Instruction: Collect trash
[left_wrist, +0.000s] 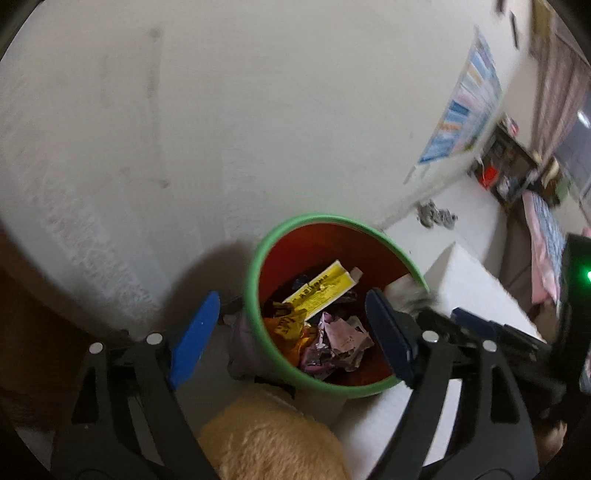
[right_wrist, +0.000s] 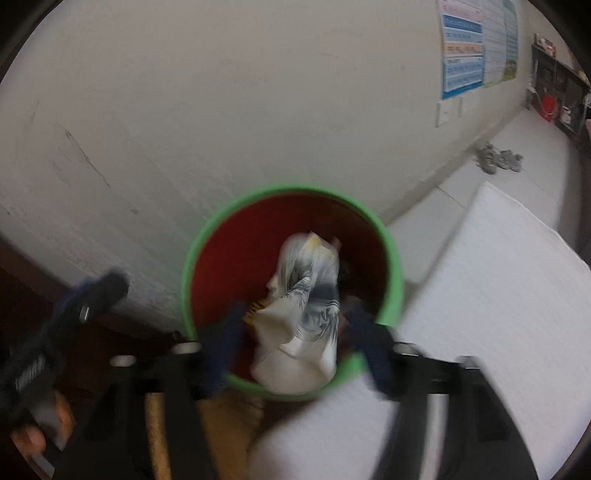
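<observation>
Pale plaster wall (left_wrist: 229, 122) fills most of both my wrist views, with a poster (right_wrist: 474, 40) pinned far along it and a white floor running off to the right. Against that wall I see the bin (left_wrist: 255, 295), green-rimmed and red inside, beside a white foam slab (right_wrist: 498, 280). From my left camera the bin holds crumpled wrappers (left_wrist: 340, 343), an orange packet and a yellow box (left_wrist: 321, 291) lying on top of the heap. My left gripper (left_wrist: 291, 332) stands spread wide, one blue finger outside the rim and the other over the bin's mouth, nothing between them. My right gripper (right_wrist: 295, 347) is likewise parted, its fingers blurred, poised directly above the opening; a white and grey plastic bag (right_wrist: 306, 295) is in the bin's mouth between them, and the pads do not press on it. A tan furry object (left_wrist: 273, 439) sits at the bottom of the left view.
</observation>
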